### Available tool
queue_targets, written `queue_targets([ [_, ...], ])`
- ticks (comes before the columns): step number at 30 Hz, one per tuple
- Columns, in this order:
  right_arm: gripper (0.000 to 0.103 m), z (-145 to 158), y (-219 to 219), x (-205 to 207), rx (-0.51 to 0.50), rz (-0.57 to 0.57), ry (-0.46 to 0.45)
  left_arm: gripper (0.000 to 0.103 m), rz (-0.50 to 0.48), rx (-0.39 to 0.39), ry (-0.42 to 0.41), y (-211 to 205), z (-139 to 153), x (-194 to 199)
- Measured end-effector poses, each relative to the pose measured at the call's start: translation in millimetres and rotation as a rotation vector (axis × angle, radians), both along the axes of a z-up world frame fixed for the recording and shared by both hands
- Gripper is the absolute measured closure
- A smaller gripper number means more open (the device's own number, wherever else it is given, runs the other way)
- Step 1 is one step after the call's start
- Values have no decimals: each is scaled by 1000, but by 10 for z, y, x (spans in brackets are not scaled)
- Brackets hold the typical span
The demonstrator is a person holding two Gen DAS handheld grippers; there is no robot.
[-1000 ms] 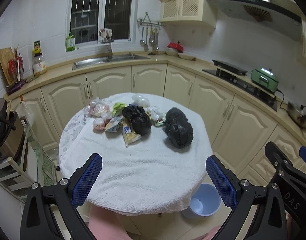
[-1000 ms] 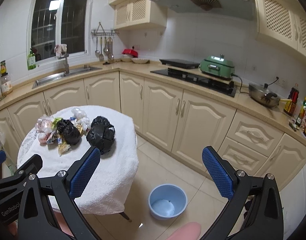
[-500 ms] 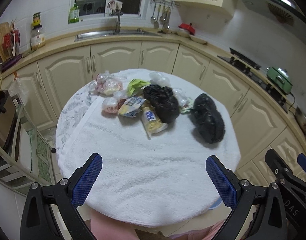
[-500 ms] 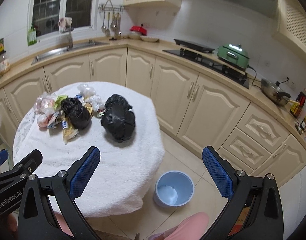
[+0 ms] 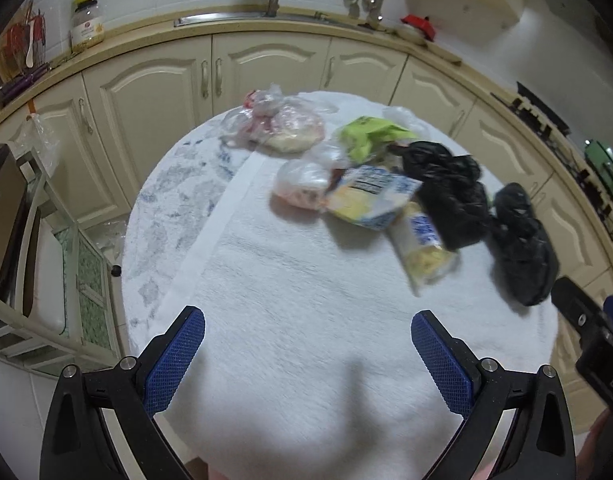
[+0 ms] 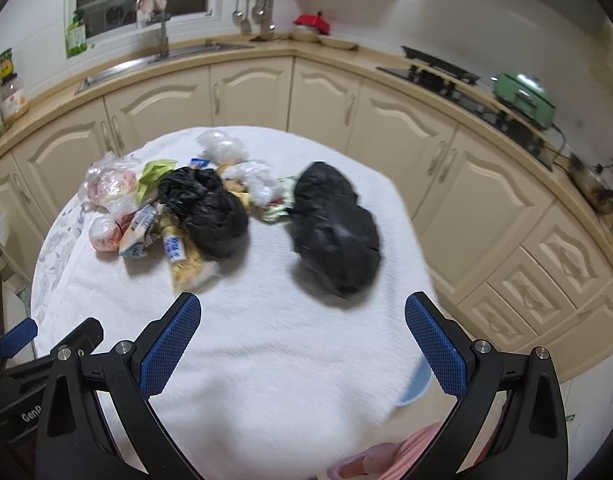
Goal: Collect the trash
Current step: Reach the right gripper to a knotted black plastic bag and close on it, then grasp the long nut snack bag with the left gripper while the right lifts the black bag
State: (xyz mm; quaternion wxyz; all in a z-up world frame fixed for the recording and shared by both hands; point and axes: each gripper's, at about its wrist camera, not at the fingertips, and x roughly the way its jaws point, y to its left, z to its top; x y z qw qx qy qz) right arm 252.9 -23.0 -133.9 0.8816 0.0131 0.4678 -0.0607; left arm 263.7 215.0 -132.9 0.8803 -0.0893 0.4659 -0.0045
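A round table under a white towel point(image 5: 306, 320) point(image 6: 266, 340) holds a pile of trash. Two tied black bags lie there, one larger point(image 6: 334, 232) point(image 5: 522, 248) and one smaller point(image 6: 210, 208) point(image 5: 450, 196). Around them are a yellow snack wrapper point(image 5: 370, 200), a clear packet with a blue label point(image 5: 422, 248) point(image 6: 182, 260), a green wrapper point(image 5: 370, 136) point(image 6: 154, 174) and clear plastic bags point(image 5: 282, 124) point(image 6: 106, 184). My left gripper point(image 5: 308, 356) is open and empty above the near towel. My right gripper point(image 6: 302, 344) is open and empty, short of the larger black bag.
A blue bin point(image 6: 416, 384) peeks out below the table's right edge. Cream cabinets point(image 6: 246, 92) and a counter with a sink point(image 6: 166, 58) curve behind the table. A hob and green appliance point(image 6: 522, 94) are on the right. A shelf rack point(image 5: 46, 260) stands left of the table.
Both grippers have moved forward and down over the table; the trash pile looks larger and closer. The blue bin has slid almost out of sight under the table edge. Both stay open.
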Motion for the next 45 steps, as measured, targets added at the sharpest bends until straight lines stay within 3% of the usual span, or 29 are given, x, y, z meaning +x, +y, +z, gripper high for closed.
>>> queue_targets([
  [8,0,-267,267,678,27,60,46,15,32,-81,34,266,-250,385],
  [16,1,-650,336,1198,98,42,137,25,11,-138,64,343,-420,655],
  [19,11,-747,352,1301,160,50,147,29,3,-147,86,334,-493,715],
  [21,30,-792,372,1338,185,64,150,31,0,-142,94,320,-530,739],
  [23,35,-795,372,1338,193,58,145,31,-19,-139,106,296,-566,759],
  [27,38,-700,302,1256,236,65,108,26,-31,-93,102,209,-584,739],
  [29,38,-599,224,1183,263,56,80,18,-33,-71,109,145,-581,711],
  [34,38,-287,-1,967,293,48,-3,2,-40,-101,86,-20,-429,603],
  [40,38,-27,-417,654,278,-25,-82,1,-65,-151,94,-338,-281,585],
  [45,38,83,-714,532,218,-95,-122,1,-100,-136,117,-665,-255,703],
])
